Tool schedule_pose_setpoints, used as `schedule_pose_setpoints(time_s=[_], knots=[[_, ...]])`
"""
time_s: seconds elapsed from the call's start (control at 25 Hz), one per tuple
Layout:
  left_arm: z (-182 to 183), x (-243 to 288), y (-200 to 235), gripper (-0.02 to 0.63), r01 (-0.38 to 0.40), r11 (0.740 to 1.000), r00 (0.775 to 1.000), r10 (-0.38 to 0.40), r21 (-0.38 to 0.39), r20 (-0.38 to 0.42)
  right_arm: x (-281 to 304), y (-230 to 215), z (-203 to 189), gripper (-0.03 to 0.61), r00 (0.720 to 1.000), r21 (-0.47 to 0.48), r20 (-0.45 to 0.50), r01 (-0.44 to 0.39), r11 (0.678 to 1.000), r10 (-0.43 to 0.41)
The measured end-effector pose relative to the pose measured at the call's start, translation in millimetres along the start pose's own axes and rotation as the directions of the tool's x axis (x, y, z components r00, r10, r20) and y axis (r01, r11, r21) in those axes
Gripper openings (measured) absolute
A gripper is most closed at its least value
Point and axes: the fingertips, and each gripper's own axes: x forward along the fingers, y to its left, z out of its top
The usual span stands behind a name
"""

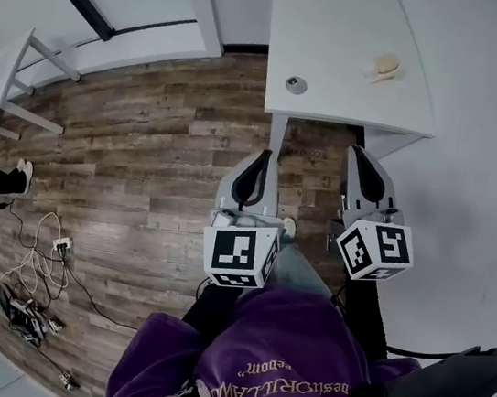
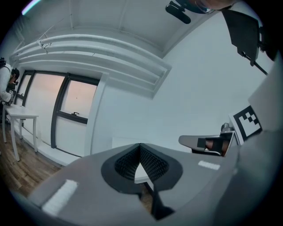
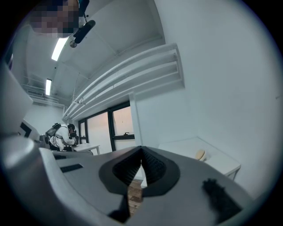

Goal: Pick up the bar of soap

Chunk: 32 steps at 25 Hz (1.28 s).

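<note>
The pale tan bar of soap lies near the far right corner of a white table; the right gripper view shows the soap small, to the right of the jaws. My left gripper hangs over the wooden floor, short of the table's near edge, its jaws shut with nothing between them. Beside it, my right gripper points at the table's near right corner, also shut and empty. Both are well apart from the soap.
A round grey grommet sits in the table's near left part. A white wall runs along the right. Loose cables and a power strip lie on the floor at left, near another white table. A person sits far off.
</note>
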Motion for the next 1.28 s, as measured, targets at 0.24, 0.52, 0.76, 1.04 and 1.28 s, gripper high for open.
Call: schedule_pose_setpoints(time_s=[0.24,0.52,0.76,1.04,1.28], knots=[[4.5,58.2,-6.8,0.006,-0.017,1.0,1.0,0.017,0.006,-0.003,41.6,-44.1,6.8,0.009,1.0,0.0,-0.011,-0.023,1.0,0.023],[9.6,111.3,-21.2,0.006,-0.022,1.0,1.0,0.022,0.023,0.006,69.7,-89.8,10.0,0.009,0.999,0.006,-0.022,-0.034,0.999,0.034],[7.0,142.1,-37.4,0.006,0.018,0.999,1.0,-0.017,0.029,-0.008,79.8,-118.2,9.3,0.009,1.0,0.017,-0.027,-0.011,1.0,0.011],[2.7,179.8,-42.3,0.006,0.068,0.997,0.997,-0.068,0.021,-0.032,95.7,-148.3,11.1,0.009,0.999,0.021,-0.023,0.047,0.999,-0.047],[8.2,238.7,-39.5,0.006,0.159,0.987,0.987,-0.157,0.027,-0.042,129.4,-180.4,17.6,0.009,0.991,0.022,-0.011,0.134,0.991,-0.134]])
